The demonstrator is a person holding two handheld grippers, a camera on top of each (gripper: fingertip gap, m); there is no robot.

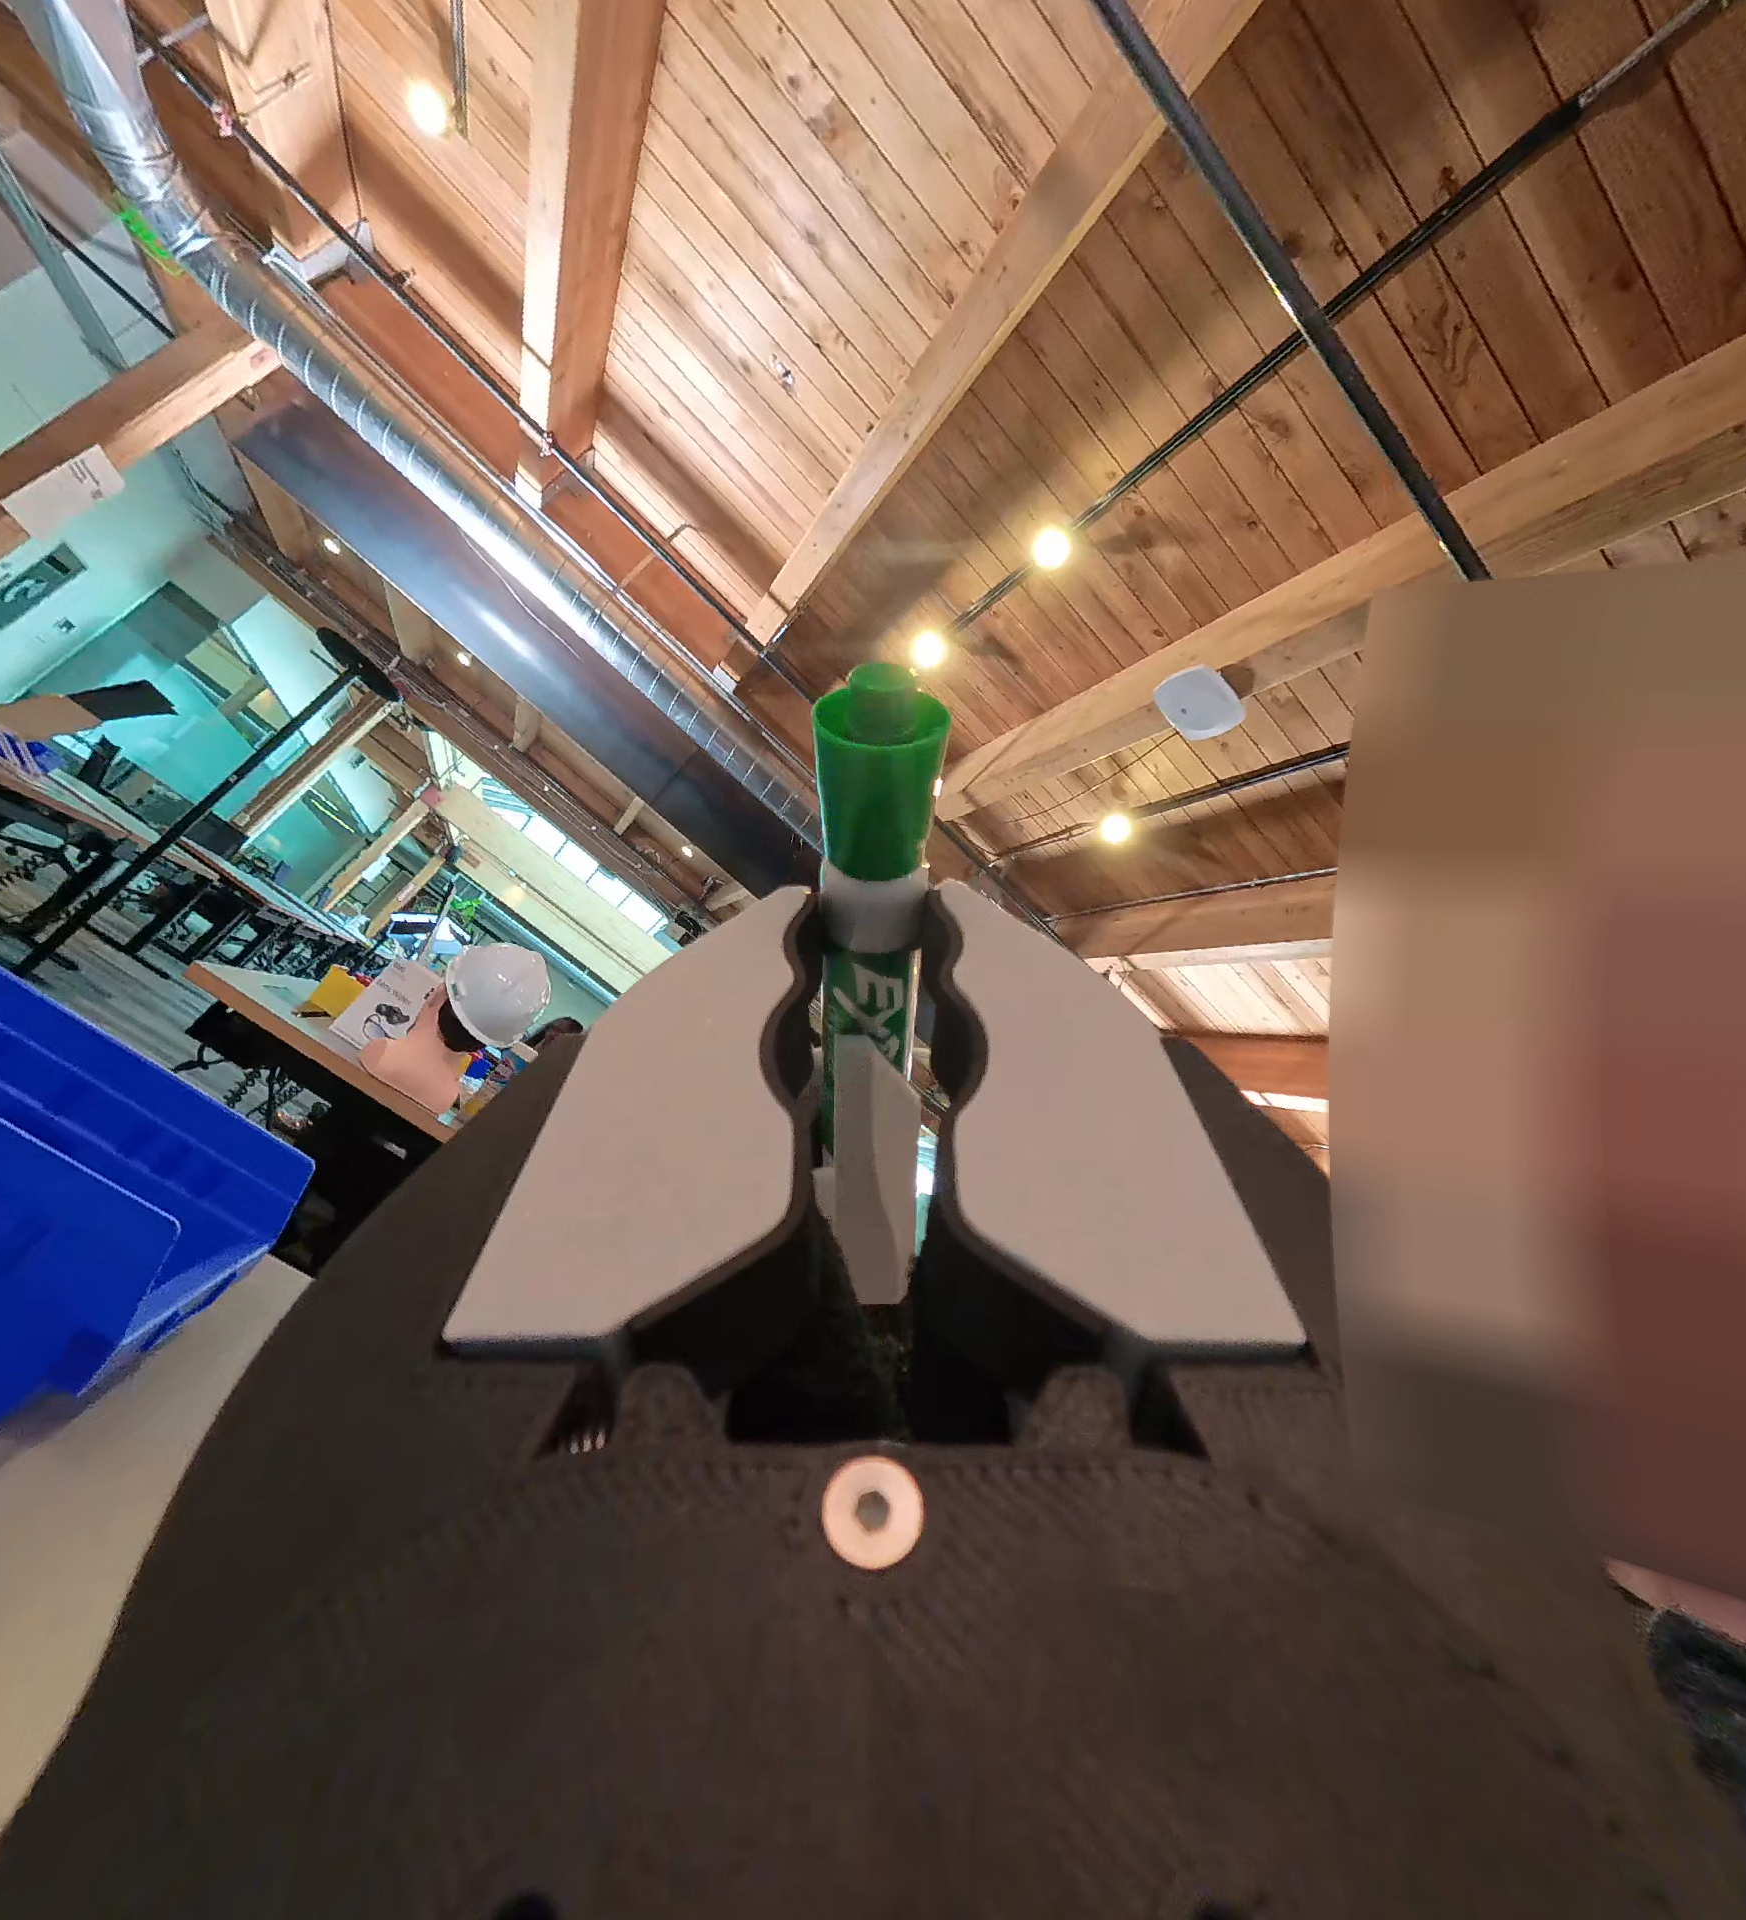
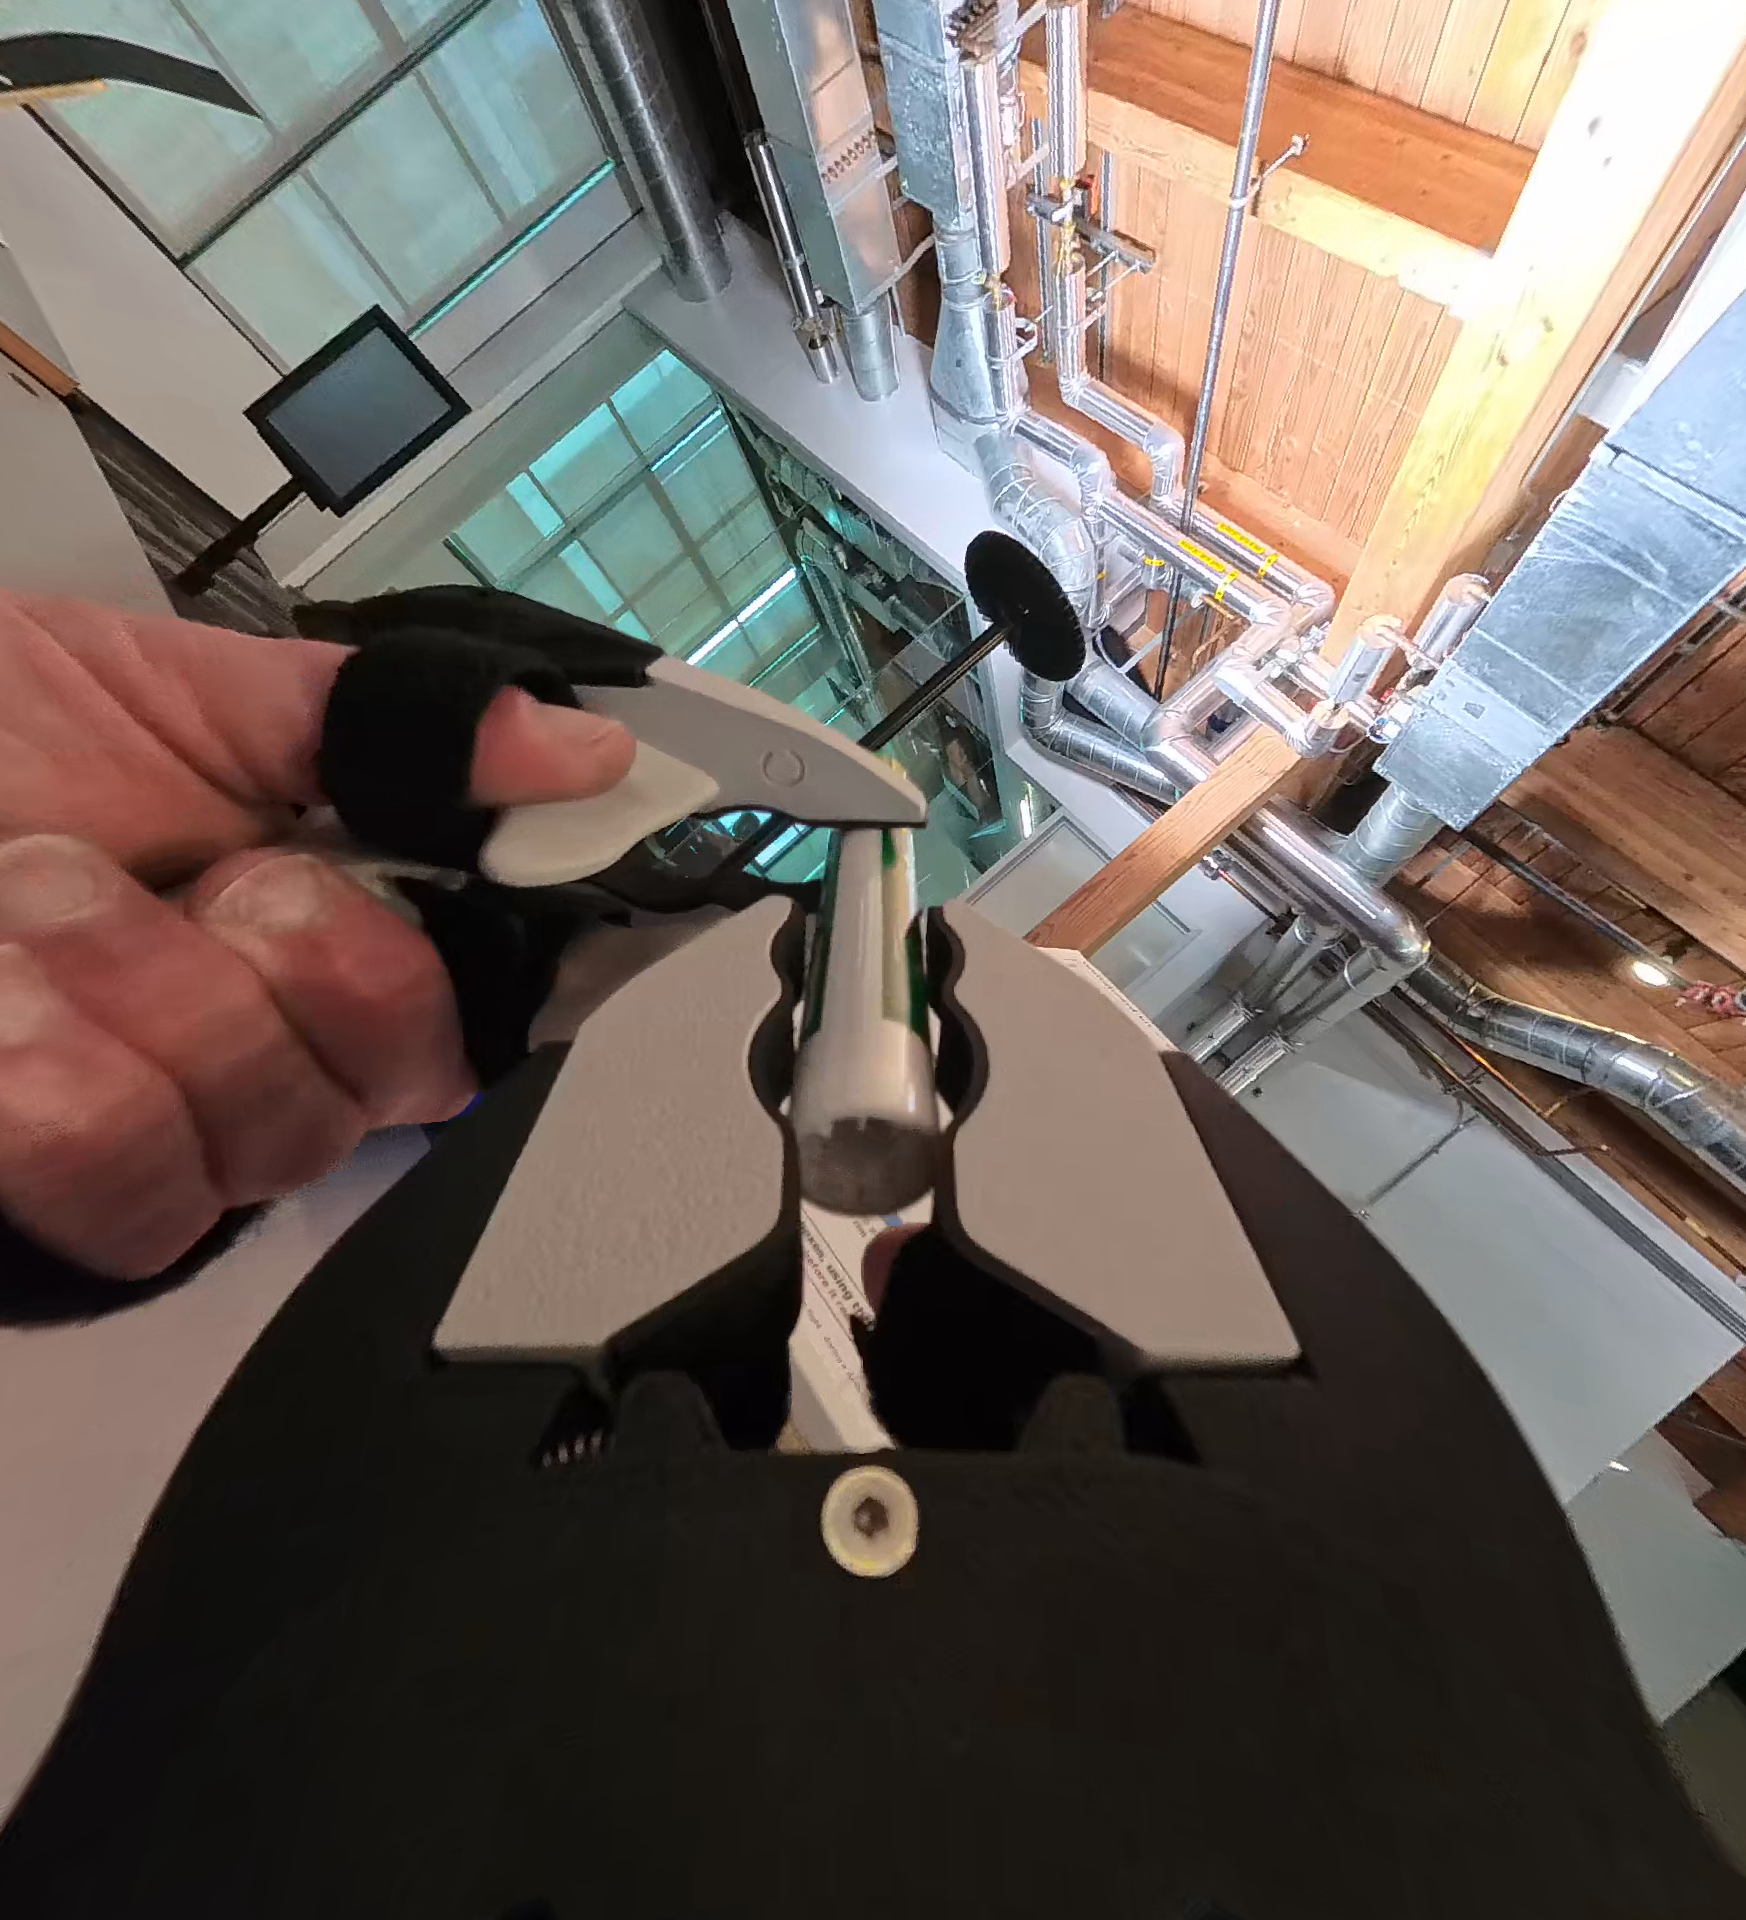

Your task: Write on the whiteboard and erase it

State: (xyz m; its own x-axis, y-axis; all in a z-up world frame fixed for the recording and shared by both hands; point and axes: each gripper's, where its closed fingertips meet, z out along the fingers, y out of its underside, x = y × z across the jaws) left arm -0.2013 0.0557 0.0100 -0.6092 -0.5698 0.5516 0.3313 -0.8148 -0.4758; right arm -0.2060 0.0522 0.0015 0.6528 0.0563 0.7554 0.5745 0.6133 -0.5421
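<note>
Left wrist view: the left gripper [image 1: 874, 914] is closed on a green-capped marker [image 1: 874, 800], its two grey fingers [image 1: 703, 1091] pressing the white barrel just below the cap, which points up toward the timber ceiling [image 1: 952, 260]; a blue bin [image 1: 69, 1195] stands on the pale surface [image 1: 38, 1558] at lower left. Right wrist view: the right gripper [image 2: 864, 925] is closed on the same marker nearer its flat rear end [image 2: 864, 1143], both fingers against the barrel, while the left gripper, held in a gloved hand [image 2: 173, 935], grips the marker just beyond. No whiteboard can be made out in either view.
</note>
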